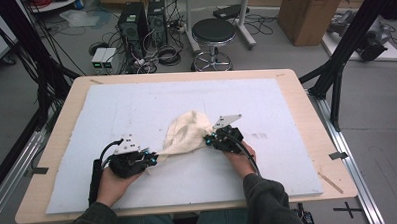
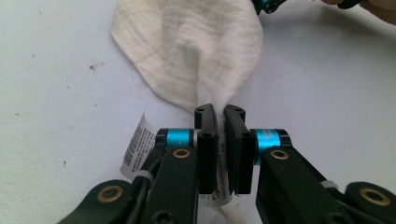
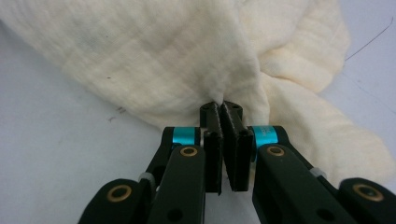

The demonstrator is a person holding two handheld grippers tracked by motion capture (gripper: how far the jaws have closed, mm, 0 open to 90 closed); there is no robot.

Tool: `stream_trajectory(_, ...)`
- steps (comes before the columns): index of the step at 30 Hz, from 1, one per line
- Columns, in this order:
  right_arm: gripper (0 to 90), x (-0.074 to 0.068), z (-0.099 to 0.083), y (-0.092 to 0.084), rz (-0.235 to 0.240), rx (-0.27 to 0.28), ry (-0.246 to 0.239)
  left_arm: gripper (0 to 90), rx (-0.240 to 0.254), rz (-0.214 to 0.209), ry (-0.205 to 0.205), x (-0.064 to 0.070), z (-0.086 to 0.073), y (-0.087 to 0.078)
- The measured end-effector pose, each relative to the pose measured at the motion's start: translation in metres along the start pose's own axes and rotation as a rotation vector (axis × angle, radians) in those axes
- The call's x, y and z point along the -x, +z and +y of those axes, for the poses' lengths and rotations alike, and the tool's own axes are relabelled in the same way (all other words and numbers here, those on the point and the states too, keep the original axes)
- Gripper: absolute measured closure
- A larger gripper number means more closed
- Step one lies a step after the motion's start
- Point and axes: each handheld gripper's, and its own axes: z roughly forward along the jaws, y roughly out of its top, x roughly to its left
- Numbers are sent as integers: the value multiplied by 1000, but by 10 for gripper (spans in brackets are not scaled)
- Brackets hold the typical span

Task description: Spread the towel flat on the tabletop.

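High view is showing a wide pale-blue foam mat [image 1: 136, 101] lying on a light wooden table [image 1: 306, 113], and on the mat, just below the middle of the frame, a crumpled cream-white woven cloth [image 1: 185, 133] is resting between the two hand-held tools. At the lower left the left gripper [image 1: 152, 157] is grasping a drawn-out corner of that cloth, its jaws clenched on the fabric, while right of centre the right gripper [image 1: 207, 139] is pinching the opposite edge in the same way. Left gripper view is showing the clamped corner bunched into a narrow neck, with a small white printed care label [image 2: 137, 147] hanging beside the jaws at lower left. Right gripper view is showing only a thin peak of fabric caught near the pad tips. By my judgement the step in hand is spreading the cloth flat, so both grips are needing to hold while the hands are drawing apart evenly and low over the mat; the right bite is looking shallow and is likely to slip under a hard pull.
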Motion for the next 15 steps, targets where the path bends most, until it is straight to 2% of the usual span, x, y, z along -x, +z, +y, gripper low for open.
stream_trajectory(2, 880, 0, 1, -4, 3, 6, -1, 837, 16, 0, 3, 1, 2, -3)
stream_trajectory(4, 881, -1, 5, -20, 36, 42, -2, 837, 35, 2, 4, 1, 3, -6)
stream_trajectory(6, 881, -6, 11, -36, 46, 35, -36, 837, 65, 4, -2, 3, 5, -10)
stream_trajectory(7, 881, -8, 13, -44, 50, 38, -49, 837, 74, -1, 0, 5, 6, -12)
stream_trajectory(8, 881, -8, 13, -44, 50, 38, -49, 837, 83, -3, 6, 6, 7, -13)
stream_trajectory(11, 881, -15, 18, -67, 62, 38, -85, 837, 109, -9, 20, 10, 10, -16)
stream_trajectory(12, 881, -20, 20, -81, 61, 38, -112, 837, 117, -11, 25, 12, 11, -17)
stream_trajectory(13, 881, -20, 20, -81, 61, 38, -112, 837, 123, -17, 30, 13, 11, -18)
stream_trajectory(15, 881, -25, 21, -94, 58, 35, -134, 837, 140, -27, 41, 16, 13, -21)
